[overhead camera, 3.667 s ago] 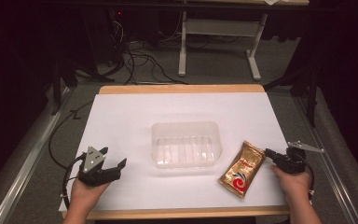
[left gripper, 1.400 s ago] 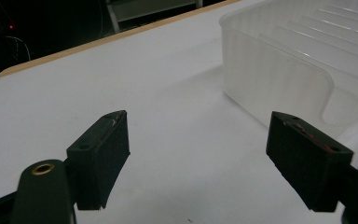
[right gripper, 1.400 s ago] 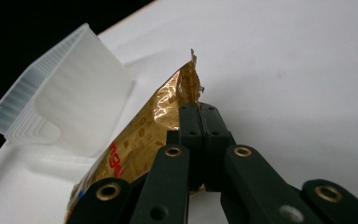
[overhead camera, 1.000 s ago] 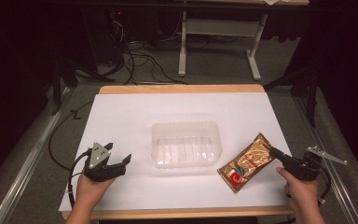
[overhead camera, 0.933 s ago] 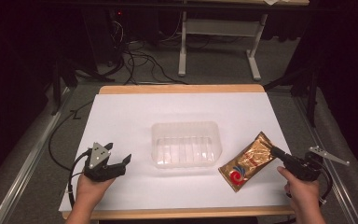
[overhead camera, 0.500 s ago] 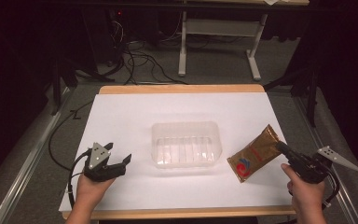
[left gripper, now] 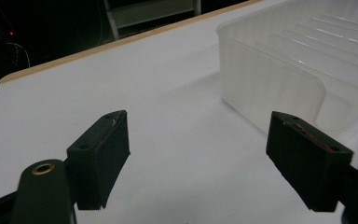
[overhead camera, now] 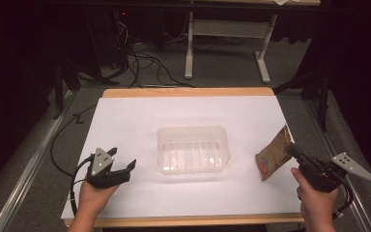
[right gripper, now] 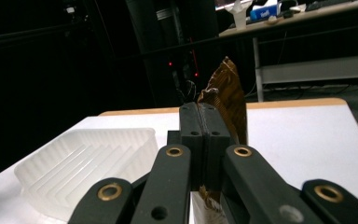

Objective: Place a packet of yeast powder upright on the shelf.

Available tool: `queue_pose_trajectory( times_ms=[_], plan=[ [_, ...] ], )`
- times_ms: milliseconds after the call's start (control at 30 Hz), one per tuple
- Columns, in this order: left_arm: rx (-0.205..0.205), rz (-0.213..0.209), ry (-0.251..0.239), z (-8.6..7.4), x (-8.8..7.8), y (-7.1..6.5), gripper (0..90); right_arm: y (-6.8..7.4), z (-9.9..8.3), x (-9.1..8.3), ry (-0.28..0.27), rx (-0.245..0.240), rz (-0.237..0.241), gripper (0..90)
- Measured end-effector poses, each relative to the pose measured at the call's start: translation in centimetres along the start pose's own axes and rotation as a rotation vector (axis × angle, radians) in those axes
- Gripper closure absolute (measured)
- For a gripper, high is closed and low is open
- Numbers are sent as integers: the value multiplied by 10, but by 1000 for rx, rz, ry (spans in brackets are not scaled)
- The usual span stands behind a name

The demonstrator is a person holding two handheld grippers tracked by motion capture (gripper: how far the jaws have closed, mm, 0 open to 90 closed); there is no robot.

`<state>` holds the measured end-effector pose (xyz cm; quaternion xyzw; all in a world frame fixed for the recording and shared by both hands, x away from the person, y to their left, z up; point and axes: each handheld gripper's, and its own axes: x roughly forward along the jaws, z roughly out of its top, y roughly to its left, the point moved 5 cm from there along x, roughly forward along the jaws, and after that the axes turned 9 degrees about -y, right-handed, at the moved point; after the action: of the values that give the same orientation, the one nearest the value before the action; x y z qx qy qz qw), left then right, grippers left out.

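This is a lab or recording room, dim and bare rather than a home. The worktop [overhead camera: 140, 116] is a wooden board covered in plain white sheet, lit from above while all around it lies in darkness. Black cables [overhead camera: 140, 65] snake over the grey carpeted floor [overhead camera: 222, 67] behind it. A white metal desk frame [overhead camera: 227, 34] stands farther back, and small red indicator lights [right gripper: 182, 63] glow on dark equipment. Metal rails [overhead camera: 26, 169] run along the worktop's sides.
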<state>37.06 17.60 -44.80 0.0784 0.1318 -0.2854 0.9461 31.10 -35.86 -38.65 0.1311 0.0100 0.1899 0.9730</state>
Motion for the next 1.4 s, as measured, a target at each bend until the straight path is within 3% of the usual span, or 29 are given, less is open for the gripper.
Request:
queue_pose_trajectory(
  times_ms=[567, 967, 1233, 1400],
  plan=[
    [-6, 11, -12, 0, -5, 2, 220, 14, -1, 4, -54, -42, -19, 900],
    [-7, -1, -49, 3, -8, -2, 220, 27, 0, 6, -89, -84, -20, 900],
    [-4, -1, -59, 4, -15, -2, 218, 36, 0, 18, -102, -112, -9, 900],
    [-17, 6, -63, 3, -16, 0, 218, 44, 4, 27, -112, -105, 10, 900]
  ],
)
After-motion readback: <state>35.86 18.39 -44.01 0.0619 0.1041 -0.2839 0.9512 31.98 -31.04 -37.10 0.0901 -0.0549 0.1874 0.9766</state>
